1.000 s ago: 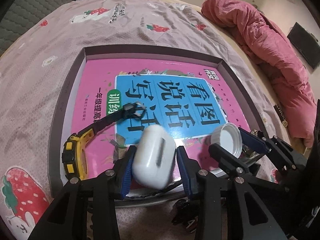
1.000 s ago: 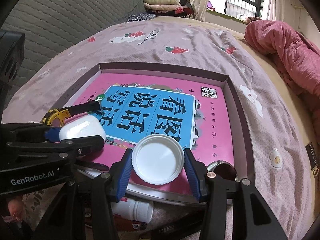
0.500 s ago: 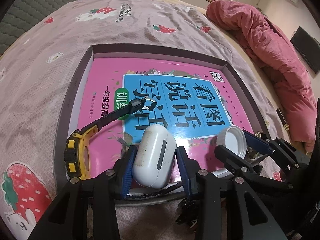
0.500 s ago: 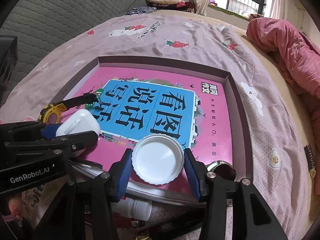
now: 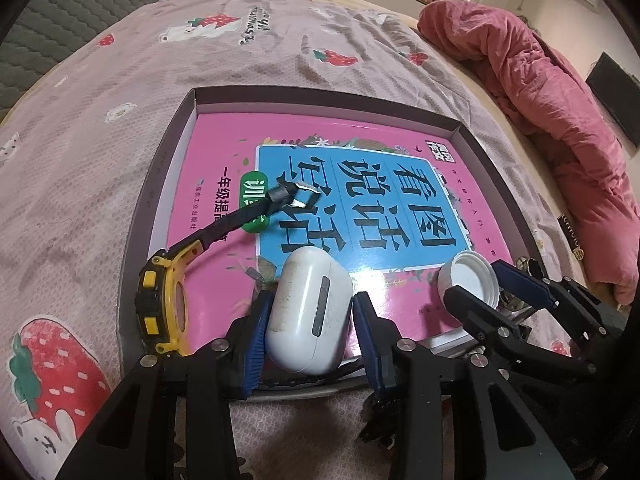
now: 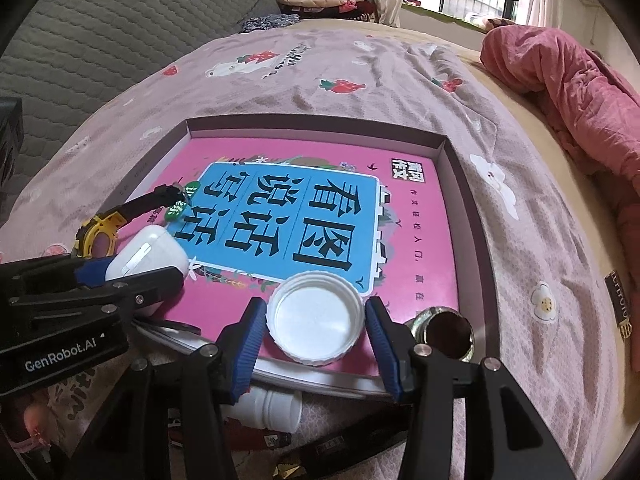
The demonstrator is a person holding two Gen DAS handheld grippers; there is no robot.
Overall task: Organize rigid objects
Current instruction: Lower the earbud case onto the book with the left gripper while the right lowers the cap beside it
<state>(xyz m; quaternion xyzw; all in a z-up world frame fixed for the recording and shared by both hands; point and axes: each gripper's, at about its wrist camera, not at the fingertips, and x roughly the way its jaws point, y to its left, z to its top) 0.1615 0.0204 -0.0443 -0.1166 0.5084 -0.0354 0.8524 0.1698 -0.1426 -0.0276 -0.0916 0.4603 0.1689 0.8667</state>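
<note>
Earbud case [image 5: 310,312] is sitting pinched between my left gripper's [image 5: 308,340] blue pads — over the pink book [image 6: 416,216]. My right gripper [image 6: 316,332] is pinching the white cap [image 6: 316,318] — just above the box's [image 6: 472,208] near edge.

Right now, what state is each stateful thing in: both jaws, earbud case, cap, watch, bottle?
Left gripper: jaws closed on the white plastic earbud case.
White plastic earbud case: lid shut, held over the pink book.
Right gripper: jaws closed on the cap.
Round white ribbed bottle cap: held, hollow side up.
Yellow-and-black wristwatch: unbuckled, lying in the box.
White bottle: uncapped, on its side outside the box.
</note>
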